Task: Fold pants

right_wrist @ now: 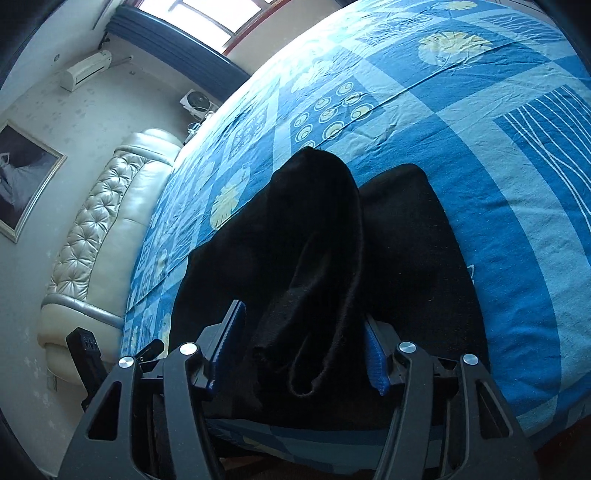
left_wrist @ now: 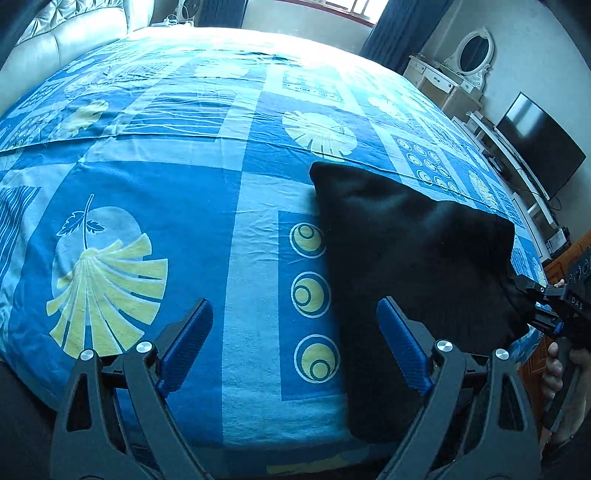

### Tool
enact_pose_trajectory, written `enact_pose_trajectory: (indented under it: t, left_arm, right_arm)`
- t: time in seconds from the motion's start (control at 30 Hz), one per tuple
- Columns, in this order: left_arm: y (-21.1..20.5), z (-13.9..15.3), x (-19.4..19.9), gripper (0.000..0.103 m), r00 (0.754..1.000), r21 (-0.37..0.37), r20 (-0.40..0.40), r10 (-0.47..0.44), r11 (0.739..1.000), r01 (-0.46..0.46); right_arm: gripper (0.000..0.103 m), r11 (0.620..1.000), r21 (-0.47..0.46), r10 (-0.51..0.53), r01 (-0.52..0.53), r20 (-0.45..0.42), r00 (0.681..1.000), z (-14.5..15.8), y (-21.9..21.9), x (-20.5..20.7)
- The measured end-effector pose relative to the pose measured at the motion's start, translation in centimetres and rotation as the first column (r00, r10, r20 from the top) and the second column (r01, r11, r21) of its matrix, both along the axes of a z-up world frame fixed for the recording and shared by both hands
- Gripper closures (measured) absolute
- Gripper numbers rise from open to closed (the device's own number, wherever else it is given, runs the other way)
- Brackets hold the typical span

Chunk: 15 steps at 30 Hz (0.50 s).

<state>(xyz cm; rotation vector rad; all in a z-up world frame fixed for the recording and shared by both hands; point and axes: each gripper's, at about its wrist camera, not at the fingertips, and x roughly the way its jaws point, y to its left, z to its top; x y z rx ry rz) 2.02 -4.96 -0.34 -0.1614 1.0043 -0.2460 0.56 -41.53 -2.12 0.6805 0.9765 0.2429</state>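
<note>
Black pants (right_wrist: 317,258) bunch between the right gripper's (right_wrist: 303,354) jaws, contact unclear; left gripper (left_wrist: 295,347) gapes empty.

Left wrist view sits low at the near edge of the bed (left_wrist: 192,192), looking steeply down and across the blue patterned sheet toward the window (left_wrist: 354,7) and dresser (left_wrist: 439,81). Right wrist view hangs close over the black pants (right_wrist: 332,240), tilted, facing the headboard (right_wrist: 110,221). Both views share the pants (left_wrist: 406,251) and the sheet; the left one catches the right gripper (left_wrist: 532,302) at its right edge.
</note>
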Motion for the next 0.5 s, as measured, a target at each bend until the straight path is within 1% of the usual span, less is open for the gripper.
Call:
enact_pose_trajectory:
  t: [0.03,0.1,0.13,0.27,0.33,0.43,0.5]
  left_arm:
    - [0.1,-0.2,-0.1,0.013,1.0,-0.002,-0.004,0.0,1.0,0.0]
    - [0.1,-0.5,-0.1,0.013,1.0,-0.005,-0.013,-0.006,1.0,0.005]
    - [0.1,-0.6,-0.2,0.013,1.0,-0.009,-0.019,-0.01,1.0,0.01]
    - [-0.1,-0.3,-0.4,0.013,0.999,-0.036,-0.025,-0.031,0.999,0.03]
    - [-0.4,-0.1,-0.5,0.013,0.999,-0.044,-0.02,-0.046,0.998,0.045]
    - [-1.1,0.0,-0.6,0.013,0.998,-0.057,-0.018,-0.064,0.996,0.063]
    - [-1.7,-0.2,-0.6,0.013,0.997,-0.065,-0.026,-0.079,0.995,0.077]
  right_arm:
    - [0.072,1.0,-0.03,0.008,-0.008,-0.002,1.0,0.0,0.6,0.2]
    - [0.083,0.997,-0.077,0.014,-0.014,-0.003,1.0,0.3,1.2,0.5]
    - [0.087,0.997,-0.08,0.008,-0.007,0.013,1.0,0.8,1.0,0.5]
    - [0.089,0.995,-0.098,-0.016,0.027,0.114,0.993,4.5,0.1,-0.6]
    - [0.09,0.993,-0.11,-0.029,0.045,0.145,0.989,5.9,-0.8,-1.3]
    - [0.09,0.986,-0.142,-0.066,0.087,0.147,0.987,6.3,-2.3,-2.3]
    - [0.09,0.983,-0.143,-0.099,0.115,0.111,0.989,5.1,-3.5,-2.7]
